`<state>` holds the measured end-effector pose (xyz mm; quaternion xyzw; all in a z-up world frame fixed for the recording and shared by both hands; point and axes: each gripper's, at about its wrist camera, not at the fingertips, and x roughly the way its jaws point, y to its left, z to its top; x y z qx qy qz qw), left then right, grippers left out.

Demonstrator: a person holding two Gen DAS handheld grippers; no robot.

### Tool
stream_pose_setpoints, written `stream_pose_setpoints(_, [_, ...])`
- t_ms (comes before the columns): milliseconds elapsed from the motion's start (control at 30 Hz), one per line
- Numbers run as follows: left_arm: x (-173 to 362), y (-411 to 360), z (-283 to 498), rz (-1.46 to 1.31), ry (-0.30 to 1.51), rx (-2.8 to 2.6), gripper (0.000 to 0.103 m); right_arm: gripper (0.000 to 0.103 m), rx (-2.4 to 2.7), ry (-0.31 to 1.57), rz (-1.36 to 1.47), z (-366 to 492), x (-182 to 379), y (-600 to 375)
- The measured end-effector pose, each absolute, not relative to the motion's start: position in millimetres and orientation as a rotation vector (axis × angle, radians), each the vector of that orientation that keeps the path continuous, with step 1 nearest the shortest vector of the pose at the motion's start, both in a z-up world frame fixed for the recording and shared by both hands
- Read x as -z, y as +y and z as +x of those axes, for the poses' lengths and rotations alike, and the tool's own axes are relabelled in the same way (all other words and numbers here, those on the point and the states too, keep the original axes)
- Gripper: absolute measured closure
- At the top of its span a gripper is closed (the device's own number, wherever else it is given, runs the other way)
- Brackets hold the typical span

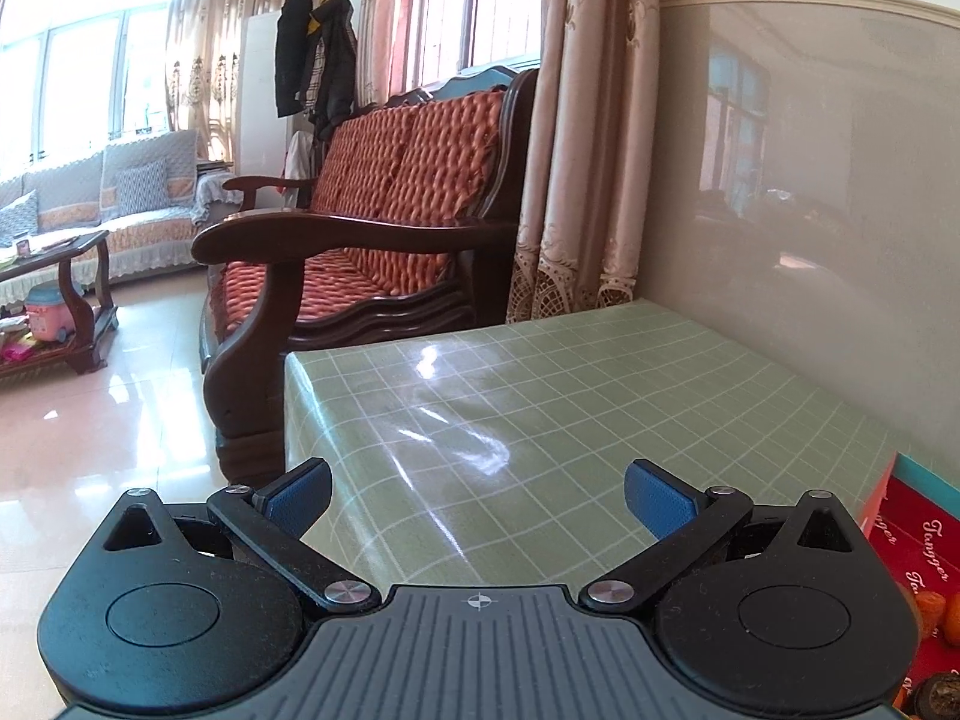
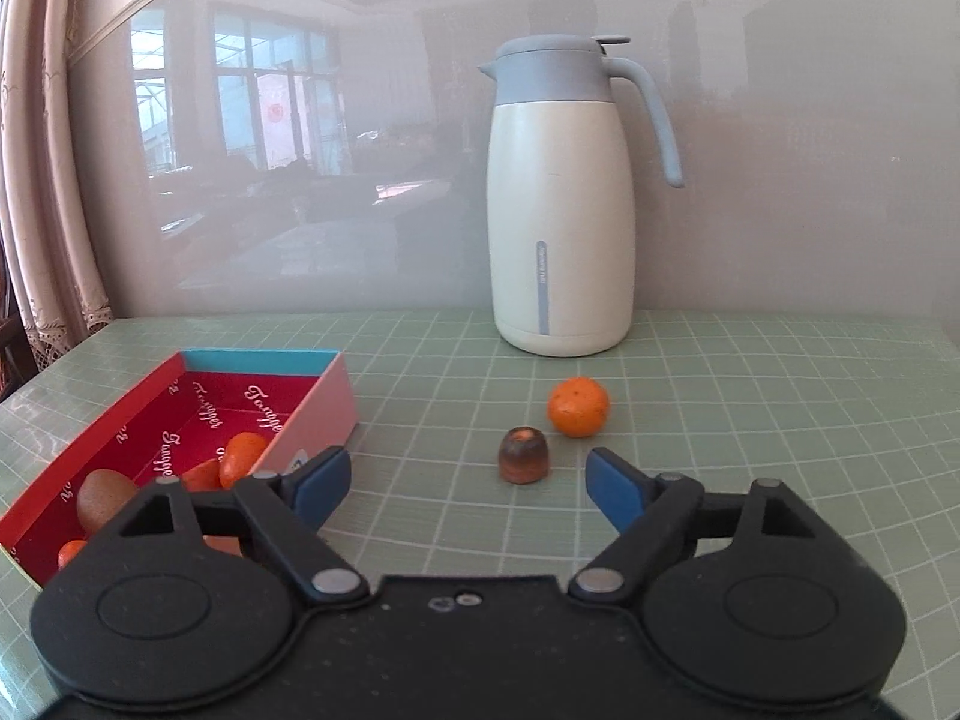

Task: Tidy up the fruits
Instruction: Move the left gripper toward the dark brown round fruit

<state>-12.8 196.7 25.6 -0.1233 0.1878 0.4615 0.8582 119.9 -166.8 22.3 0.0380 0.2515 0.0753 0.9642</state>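
Green checked oilcloth covers the worktop (image 2: 750,420), which stands against a pale glossy wall. Seen from the right wrist, the right gripper (image 2: 468,483) hovers low over the cloth with its blue-padded jaws spread wide and nothing between them. Just beyond the gap sits a small brown, dome-shaped fruit (image 2: 524,456) with an orange spot on top. A round orange tangerine (image 2: 578,407) lies close behind it and slightly to the right, apart from it. Farther back, near the wall, stands a tall cream jug (image 2: 561,210) with a grey-blue lid and handle.

To the left lies an open shallow box (image 2: 252,396), red inside with white lettering, pink on its outer side. It holds several orange fruits (image 2: 240,459) and one brown kiwi (image 2: 105,501), partly hidden by the gripper's body.

From the left wrist, the left gripper (image 1: 477,501) also stands wide open and empty, above a bare stretch of cloth near the worktop's far corner. The box's corner (image 1: 918,534) shows at the right edge. Beyond the worktop are a wooden sofa (image 1: 372,240) with orange cushions, curtains (image 1: 576,150) and a tiled floor (image 1: 108,420).
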Motion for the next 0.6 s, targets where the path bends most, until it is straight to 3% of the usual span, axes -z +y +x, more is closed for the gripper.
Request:
stream_pose_setpoints(267, [-25.8,156.7,5.0,-0.193,0.405,-0.901,0.000,0.017,-0.071,0.498,0.074,112.5,-26.8,-198.7])
stream_pose_setpoints(300, [-26.0,150.7,7.7,-0.183,0.404,-0.886,0.000,0.015,-0.057,0.496,0.076,111.4,-27.3,-203.9])
stream_pose_setpoints(367, [-26.3,138.6,11.6,-0.169,0.396,-0.851,0.000,0.002,-0.026,0.482,0.082,108.3,-28.6,-213.9])
stream_pose_setpoints(600, [-29.4,79.7,31.9,-0.035,0.363,-0.623,0.000,0.002,0.060,0.468,0.108,100.3,-31.9,-249.7])
